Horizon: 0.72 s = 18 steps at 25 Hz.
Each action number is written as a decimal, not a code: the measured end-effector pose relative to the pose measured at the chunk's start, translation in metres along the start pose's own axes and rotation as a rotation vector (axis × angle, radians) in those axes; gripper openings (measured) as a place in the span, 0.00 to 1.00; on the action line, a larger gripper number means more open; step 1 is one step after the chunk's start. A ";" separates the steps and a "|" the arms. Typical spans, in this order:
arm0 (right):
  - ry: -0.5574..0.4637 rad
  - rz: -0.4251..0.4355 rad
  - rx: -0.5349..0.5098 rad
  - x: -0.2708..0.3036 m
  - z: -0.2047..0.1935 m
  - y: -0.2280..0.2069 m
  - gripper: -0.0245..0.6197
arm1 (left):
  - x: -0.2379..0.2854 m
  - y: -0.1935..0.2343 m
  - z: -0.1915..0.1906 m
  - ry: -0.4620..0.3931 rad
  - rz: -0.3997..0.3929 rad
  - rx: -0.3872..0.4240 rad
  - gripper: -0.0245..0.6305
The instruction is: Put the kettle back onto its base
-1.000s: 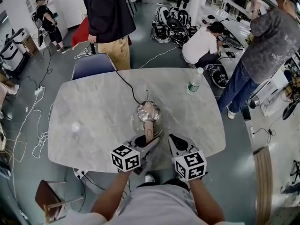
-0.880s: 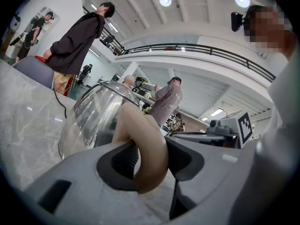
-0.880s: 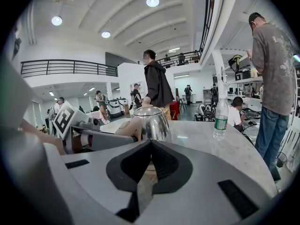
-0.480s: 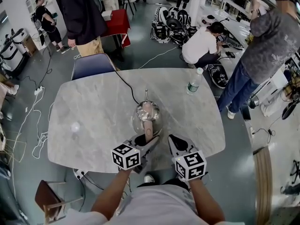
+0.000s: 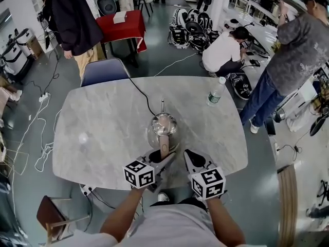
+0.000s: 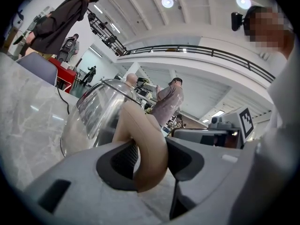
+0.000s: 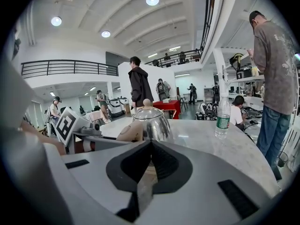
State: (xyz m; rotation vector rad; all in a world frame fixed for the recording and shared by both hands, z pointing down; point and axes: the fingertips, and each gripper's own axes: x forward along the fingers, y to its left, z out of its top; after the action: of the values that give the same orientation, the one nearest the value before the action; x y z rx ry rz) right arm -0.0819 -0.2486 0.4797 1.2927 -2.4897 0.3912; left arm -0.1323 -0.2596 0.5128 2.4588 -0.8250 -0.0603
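Left gripper view: left gripper (image 5: 163,159) has its jaws fairly wide but closed on the tan handle (image 6: 143,135), pads pressing both sides, so it's a real grip, not just straddling. Kettle (image 5: 163,128) is straight ahead of that gripper, at the table's (image 5: 103,117) near-middle. Its long axis (handle to spout) runs near-to-far, w/ the handle toward the person and the spout pointing away. Right gripper (image 7: 149,149) sits just right of the handle w/ jaws pressed together & nothing in them; from it the kettle lies ahead & a bit left. So the left hand is the nearer one and the only one on the thing. Base isn't visible as a separate item anywhere on the table. The black cord (image 5: 139,92) comes over the far edge and ends under the kettle, so the base is prob. right beneath it. Can't tell whether the kettle is fully seated or just above. If it's seated, the next move is likely just letting go and backing toward the near edge, w/ nothing in that path. Bottle (image 5: 215,91) is well apart, far right. Beyond the far edge is a blue chair (image 5: 103,71), then several people around the room.
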 end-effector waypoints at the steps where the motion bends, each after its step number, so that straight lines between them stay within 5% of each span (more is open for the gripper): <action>1: -0.001 0.000 0.000 0.000 0.000 0.001 0.04 | -0.001 -0.001 -0.001 -0.002 0.006 0.005 0.29; 18: 0.042 0.028 -0.001 0.008 -0.010 0.018 0.05 | -0.026 0.010 0.000 -0.024 0.082 -0.010 0.37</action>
State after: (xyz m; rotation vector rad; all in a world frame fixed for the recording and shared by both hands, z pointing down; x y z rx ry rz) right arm -0.0992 -0.2406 0.4902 1.2374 -2.4748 0.4192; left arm -0.1589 -0.2516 0.5151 2.4166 -0.9331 -0.0637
